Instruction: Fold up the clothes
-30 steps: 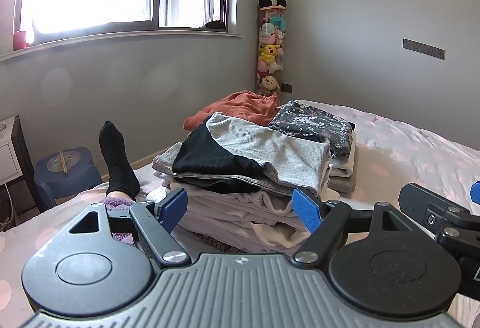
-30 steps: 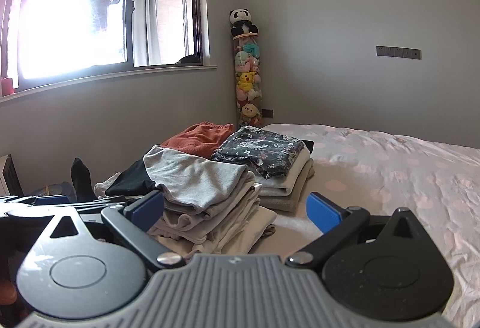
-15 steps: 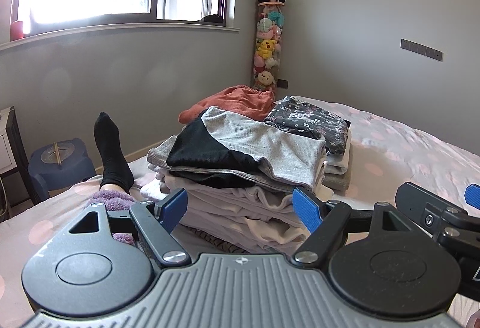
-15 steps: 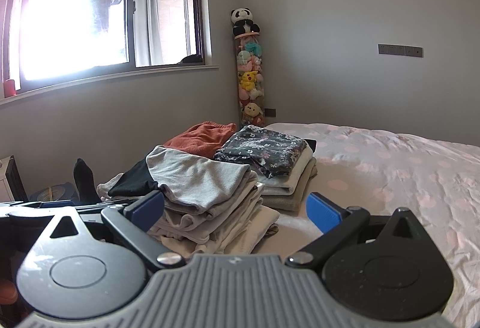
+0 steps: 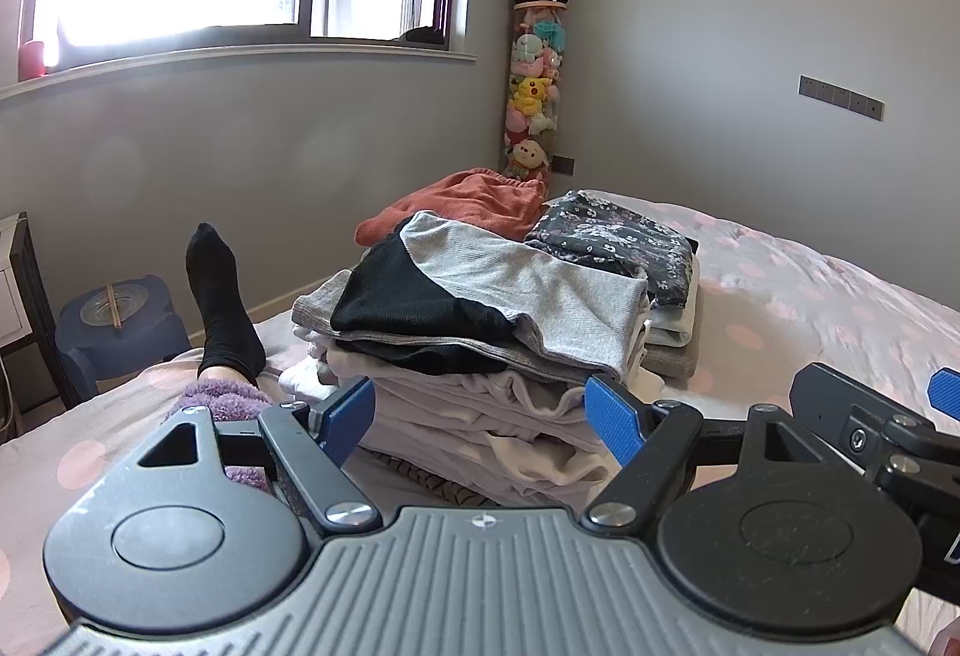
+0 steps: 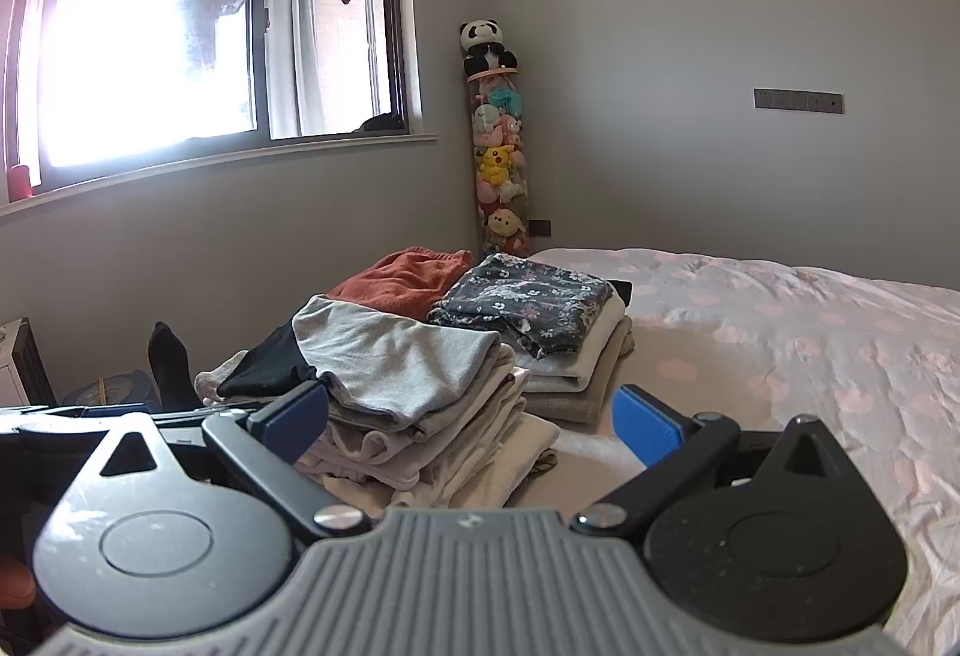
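A pile of folded clothes (image 5: pixel 480 356) lies on the bed, topped by a grey and black garment (image 5: pixel 516 284). Behind it lie a rust-red garment (image 5: pixel 462 200) and a dark floral one (image 5: pixel 612 236) on a second, lower stack. My left gripper (image 5: pixel 480 416) is open and empty, just in front of the pile's pale lower layers. My right gripper (image 6: pixel 474 422) is open and empty, in front of the same pile (image 6: pixel 414 404). The right gripper's body shows at the right edge of the left wrist view (image 5: pixel 870 416).
The bed (image 6: pixel 810 332) has a pale pink dotted sheet that stretches to the right. A person's foot in a black sock (image 5: pixel 222 296) rests at the left by a purple fuzzy cloth (image 5: pixel 222 398). A tube of plush toys (image 5: pixel 534 74) stands in the corner. A dark stool (image 5: pixel 120 320) stands by the wall.
Both grippers have shifted slightly; the pile sits a little lower and nearer in the left wrist view. Both stay open and empty.
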`<state>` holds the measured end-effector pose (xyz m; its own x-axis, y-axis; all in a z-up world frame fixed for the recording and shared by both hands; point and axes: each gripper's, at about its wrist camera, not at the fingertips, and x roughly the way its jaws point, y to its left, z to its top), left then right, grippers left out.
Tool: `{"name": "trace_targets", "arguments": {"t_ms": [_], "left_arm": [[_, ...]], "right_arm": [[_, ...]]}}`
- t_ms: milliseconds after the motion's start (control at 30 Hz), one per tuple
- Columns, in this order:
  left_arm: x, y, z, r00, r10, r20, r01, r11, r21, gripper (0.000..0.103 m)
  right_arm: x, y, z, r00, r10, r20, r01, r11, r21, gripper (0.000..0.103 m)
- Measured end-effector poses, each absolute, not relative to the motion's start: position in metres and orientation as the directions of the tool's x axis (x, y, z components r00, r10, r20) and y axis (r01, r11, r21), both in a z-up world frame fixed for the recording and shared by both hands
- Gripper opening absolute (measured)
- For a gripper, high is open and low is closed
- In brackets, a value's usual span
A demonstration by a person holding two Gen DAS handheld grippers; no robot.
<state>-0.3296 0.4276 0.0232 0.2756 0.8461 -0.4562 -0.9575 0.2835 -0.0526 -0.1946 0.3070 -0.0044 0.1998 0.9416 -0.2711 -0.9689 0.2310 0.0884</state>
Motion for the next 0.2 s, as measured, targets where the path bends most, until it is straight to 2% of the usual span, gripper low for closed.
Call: {"name": "trace_targets", "arguments": {"t_ms": [200], "left_arm": [[-0.3285, 0.4267, 0.0232, 0.276, 0.844, -0.459, -0.957, 0.287, -0.048, 0.077]], "right_arm": [[-0.1945, 0.3059, -0.0055, 0.199, 0.941, -0.275, -0.968, 0.233, 0.095, 0.102]]}}
